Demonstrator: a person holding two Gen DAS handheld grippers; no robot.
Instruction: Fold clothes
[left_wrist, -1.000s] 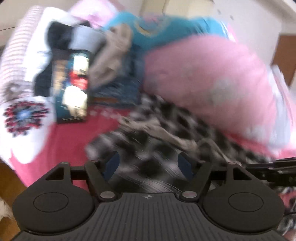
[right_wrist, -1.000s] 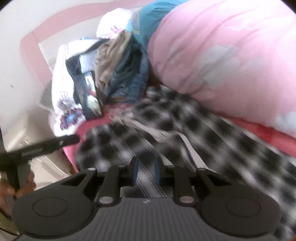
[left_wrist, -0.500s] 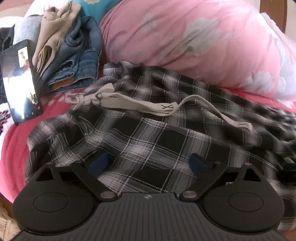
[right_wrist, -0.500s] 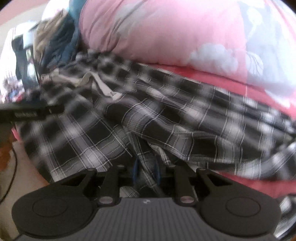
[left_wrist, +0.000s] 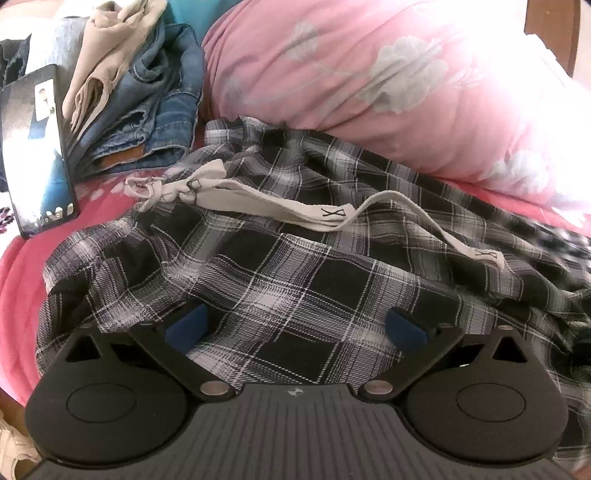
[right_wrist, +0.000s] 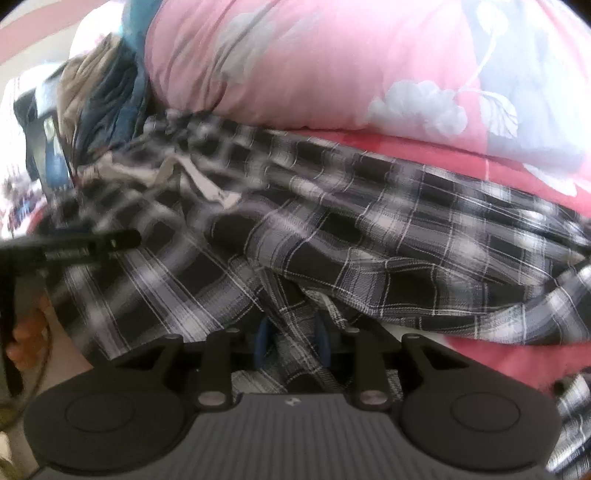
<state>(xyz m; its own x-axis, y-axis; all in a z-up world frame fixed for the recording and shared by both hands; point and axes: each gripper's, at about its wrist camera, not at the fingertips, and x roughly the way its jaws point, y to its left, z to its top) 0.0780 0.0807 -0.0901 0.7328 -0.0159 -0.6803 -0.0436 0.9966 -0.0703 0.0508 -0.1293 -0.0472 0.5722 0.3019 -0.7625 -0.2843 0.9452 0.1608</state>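
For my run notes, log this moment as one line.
task: fold clothes | left tool: open wide above plaid pants | right tool: opening, plaid fold between pads | pants: crumpled on bed

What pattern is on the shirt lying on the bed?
The shirt has black, grey and white checks. The left wrist view shows it best.

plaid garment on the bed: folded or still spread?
Spread, not folded: the plaid garment lies rumpled across the red bedsheet, its pale drawstring trailing loose on top.
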